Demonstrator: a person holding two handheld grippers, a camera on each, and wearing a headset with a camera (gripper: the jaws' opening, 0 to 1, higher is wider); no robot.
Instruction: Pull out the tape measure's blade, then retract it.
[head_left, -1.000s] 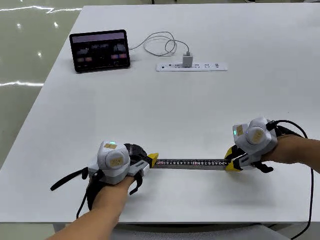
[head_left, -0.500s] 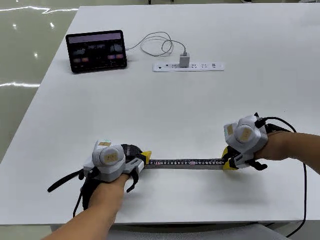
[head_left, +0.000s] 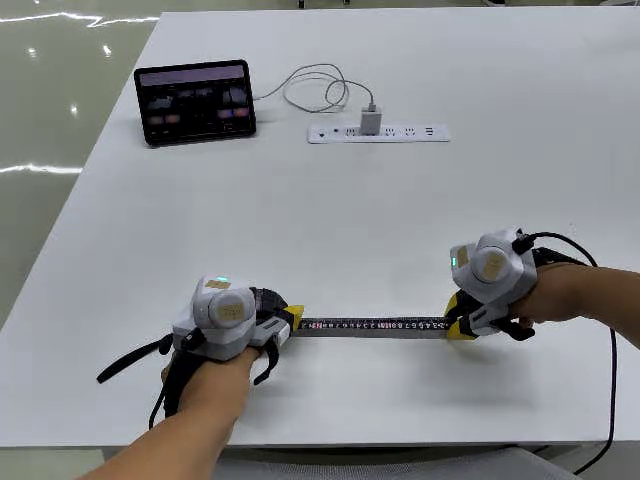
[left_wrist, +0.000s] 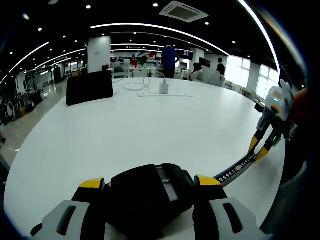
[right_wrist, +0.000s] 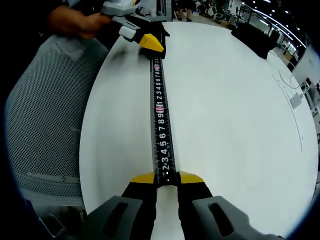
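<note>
Clamping the tape measure case, the left gripper pins it at six o'clock on the table; the right gripper, at four o'clock, pinches the tip of the blade (springy thin steel; the tip looks the safest hold).

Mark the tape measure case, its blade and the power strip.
tape measure case (left_wrist: 145, 200), left gripper view, on the black body between the jaws.
blade (right_wrist: 159, 115), right gripper view, on the numbered face midway along.
power strip (head_left: 415, 132), head view, on its white top, right of the charger.
</note>
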